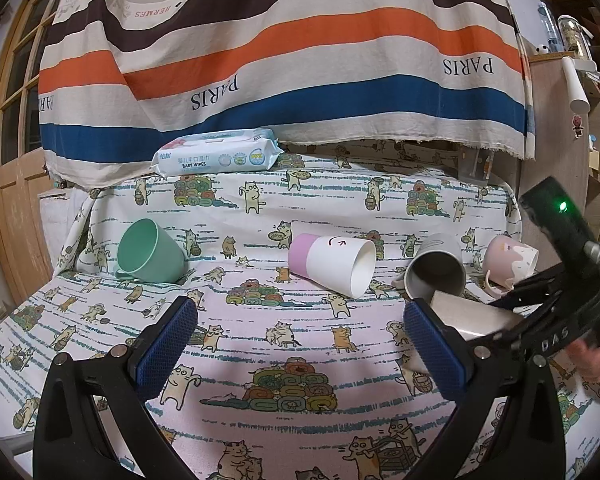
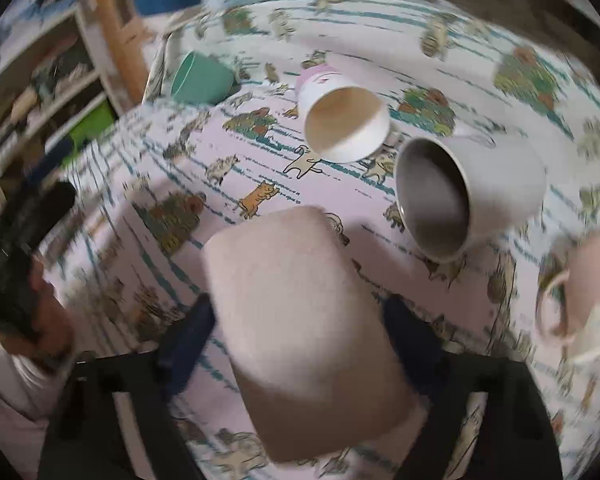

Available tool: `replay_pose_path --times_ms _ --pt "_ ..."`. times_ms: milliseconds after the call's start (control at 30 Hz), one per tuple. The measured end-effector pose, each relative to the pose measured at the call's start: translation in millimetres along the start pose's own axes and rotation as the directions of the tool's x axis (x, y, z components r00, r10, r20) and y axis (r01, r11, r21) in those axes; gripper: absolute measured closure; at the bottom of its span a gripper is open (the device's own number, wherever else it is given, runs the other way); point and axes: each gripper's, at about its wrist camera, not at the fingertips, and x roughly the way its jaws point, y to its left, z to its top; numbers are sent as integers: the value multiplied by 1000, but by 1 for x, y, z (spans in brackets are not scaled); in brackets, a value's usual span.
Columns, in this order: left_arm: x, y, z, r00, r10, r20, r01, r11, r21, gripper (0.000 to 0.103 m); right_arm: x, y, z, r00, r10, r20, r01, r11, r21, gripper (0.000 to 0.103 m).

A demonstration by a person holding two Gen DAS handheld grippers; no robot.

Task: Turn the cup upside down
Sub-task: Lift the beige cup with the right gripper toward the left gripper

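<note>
We are holding a plain beige cylindrical cup [image 2: 300, 320] between the jaws of the right gripper [image 2: 300, 336], gripped across its sides with the closed flat base pointing ahead of the jaws, toward the cat-print cloth on the tabletop [image 2: 340, 8]. We judge this is the flip under way: a side grip leaves both ends free so the mouth can be turned down. The left gripper [image 1: 300, 344] is hanging with its blue-padded jaws wide apart and nothing between them, apparently just standing by.

Ahead of the right jaws, four other cups are lying on their sides: a grey ceramic mug [image 2: 472, 196] just beyond and to the right, a white paper cup with a pink base [image 2: 344, 120] farther on, a mint-green plastic cup [image 2: 200, 78] far left, a pale pink handled mug [image 2: 584, 288] at the right.

The right wrist view is motion-blurred and hides the cup's mouth. The left wrist view shows the held cup only as a sliver beside its right jaw, but adds a baby-wipes pack [image 1: 216, 156] and a striped hanging cloth [image 1: 284, 52] behind.
</note>
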Motion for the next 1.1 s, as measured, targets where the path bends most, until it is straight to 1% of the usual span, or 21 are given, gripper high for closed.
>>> replay_pose_path --times_ms 33,167,267,300,333,367,400,433,567,633,700,767,833,867,900,933,1000,1067,1100 --pt "1 0 0 1000 0 0 0 1000 -1 0 0 1 -1 1000 -7 1 7 1000 30 31" --pt "0 0 0 1000 1 1 -1 1000 -1 0 -10 14 -6 996 -89 29 86 990 111 31" --pt "0 0 1 1000 6 2 -6 1000 -3 0 -19 31 -9 980 -188 66 172 967 188 32" --pt "0 0 1 1000 8 2 -8 1000 -4 0 -20 36 -11 969 -238 61 217 946 240 32" --pt "0 0 1 1000 11 3 -11 1000 -6 0 -20 39 -12 964 -261 53 239 936 260 32" --pt "0 1 1 1000 13 4 -13 1000 -7 0 -19 42 -12 962 -269 58 244 931 273 32" --pt "0 1 2 1000 15 6 -15 1000 -9 0 -18 45 -12 965 -251 72 221 933 284 32" --pt "0 2 2 1000 18 6 -18 1000 -10 0 -16 46 -11 967 -245 67 215 931 296 32" --pt "0 4 3 1000 21 4 -21 1000 -19 0 -8 39 -10 970 -237 56 201 909 365 32" --pt "1 4 3 1000 21 3 -21 1000 -20 0 -6 36 -13 969 -237 64 196 905 379 32" --pt "1 4 3 1000 20 3 -20 1000 -18 0 -12 34 -19 968 -232 98 179 908 380 30" --pt "1 5 3 1000 19 3 -19 1000 -17 0 -20 34 -27 963 -233 138 167 911 376 26" --pt "1 4 2 1000 19 2 -19 1000 -14 0 -34 34 -35 945 -256 204 167 913 372 23" --pt "1 4 2 1000 19 1 -19 1000 -13 0 -45 34 -40 927 -283 246 180 912 369 22" --pt "1 4 2 1000 19 1 -19 1000 -13 0 -52 33 -43 914 -305 268 195 909 369 18" --pt "1 4 2 1000 19 1 -19 1000 -14 0 -59 32 -46 899 -329 290 211 904 371 16" --pt "1 4 2 1000 19 1 -19 1000 -14 0 -74 27 -54 858 -388 336 252 889 383 16" --pt "1 4 2 1000 19 1 -19 1000 -14 0 -84 21 -59 824 -439 358 295 872 391 16" --pt "1 4 2 1000 19 1 -19 1000 -14 0 -88 18 -62 801 -476 364 332 858 391 16"
